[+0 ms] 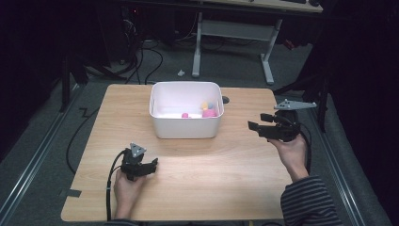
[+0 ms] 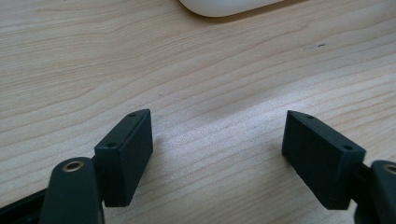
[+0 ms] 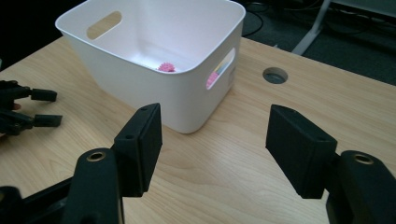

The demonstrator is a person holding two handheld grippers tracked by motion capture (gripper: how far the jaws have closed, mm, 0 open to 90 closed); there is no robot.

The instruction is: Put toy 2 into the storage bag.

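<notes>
Both tools released, empty: left tool (image 1: pixel 153 165) on the tabletop (image 1: pixel 211 179) before the white bin (image 1: pixel 186 128), right tool (image 1: pixel 254 127) right of it

- My left gripper (image 1: pixel 151 165) sits low on the table (image 1: pixel 197 188) near its front-left corner, jaws apart, empty.
- My right gripper (image 1: pixel 255 127) hovers by the right edge, pointing at the white bin (image 1: pixel 186 128).
- Bin near the back edge, small pink and yellow toys (image 1: pixel 207 110) inside.
</notes>
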